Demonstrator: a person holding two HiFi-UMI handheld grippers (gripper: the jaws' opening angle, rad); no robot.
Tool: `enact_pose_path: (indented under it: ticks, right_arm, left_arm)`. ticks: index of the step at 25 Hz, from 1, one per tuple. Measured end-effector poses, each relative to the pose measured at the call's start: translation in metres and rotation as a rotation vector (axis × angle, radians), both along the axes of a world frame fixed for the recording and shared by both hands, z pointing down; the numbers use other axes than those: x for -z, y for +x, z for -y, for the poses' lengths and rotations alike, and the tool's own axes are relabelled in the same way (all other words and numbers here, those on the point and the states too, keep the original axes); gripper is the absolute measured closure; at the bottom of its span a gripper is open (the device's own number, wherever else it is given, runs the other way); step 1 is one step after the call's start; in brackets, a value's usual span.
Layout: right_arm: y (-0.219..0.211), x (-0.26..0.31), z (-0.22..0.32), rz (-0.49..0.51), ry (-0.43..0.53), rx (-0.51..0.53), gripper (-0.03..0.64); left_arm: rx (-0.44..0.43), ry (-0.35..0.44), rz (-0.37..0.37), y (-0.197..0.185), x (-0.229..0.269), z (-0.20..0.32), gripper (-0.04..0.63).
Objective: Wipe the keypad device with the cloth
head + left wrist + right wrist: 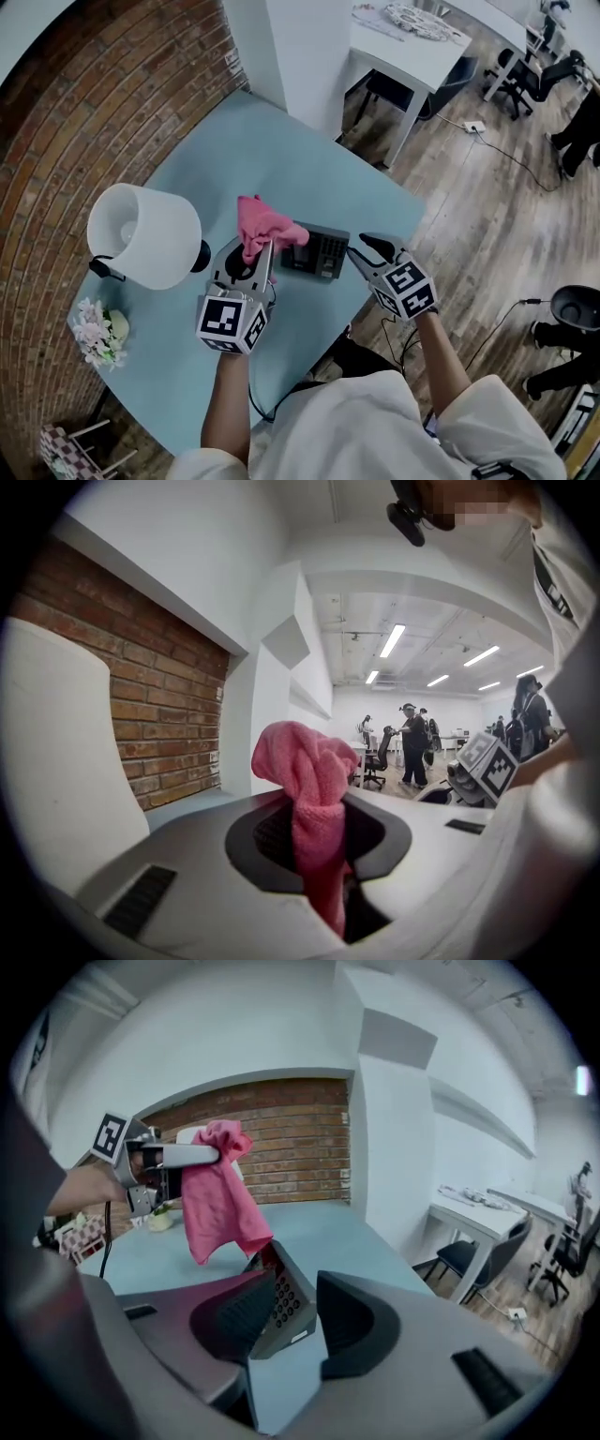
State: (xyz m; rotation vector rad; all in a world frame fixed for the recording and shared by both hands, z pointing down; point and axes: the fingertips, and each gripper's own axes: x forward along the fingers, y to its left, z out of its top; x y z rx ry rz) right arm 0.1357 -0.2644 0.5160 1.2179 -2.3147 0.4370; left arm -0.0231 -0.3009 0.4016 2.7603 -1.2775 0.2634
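Cloth (265, 228) hangs clamped in the jaws of your left gripper (259, 255), its folds just over the keypad device (317, 251) on the table (309, 178). Your right gripper (364, 247) has its jaws wide apart at the device's right end, pressing on nothing. Close them on the casing to steady it, then draw the cloth flat and lightly across the keys.
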Motion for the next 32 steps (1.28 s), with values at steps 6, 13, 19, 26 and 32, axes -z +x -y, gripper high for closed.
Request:
enact_pose_path:
  ticks: [6,13,19,26,32]
  right_arm:
    - [-0.017,-0.029,0.023,-0.193,0.011,0.218,0.454]
    - [-0.032,-0.053,0.029,-0.282,0.016,0.385,0.454]
    - [-0.036,-0.059,0.022,-0.299,0.03,0.47,0.492]
    - [-0.039,-0.06,0.021,-0.326,0.063,0.54,0.492]
    - [-0.039,-0.061,0.021,-0.335,0.071,0.567,0.492]
  left_arm:
    - [0.042,-0.021,0.053,0.001,-0.021,0.019,0.505]
    - [0.114,-0.056,0.029,-0.007,-0.04,0.038,0.505]
    - [0.097,-0.094,-0.01,0.012,-0.062,0.042,0.505]
    - [0.073,-0.149,0.038,0.026,-0.093,0.048,0.505]
    - [0.056,-0.217,0.105,0.034,-0.126,0.048,0.505]
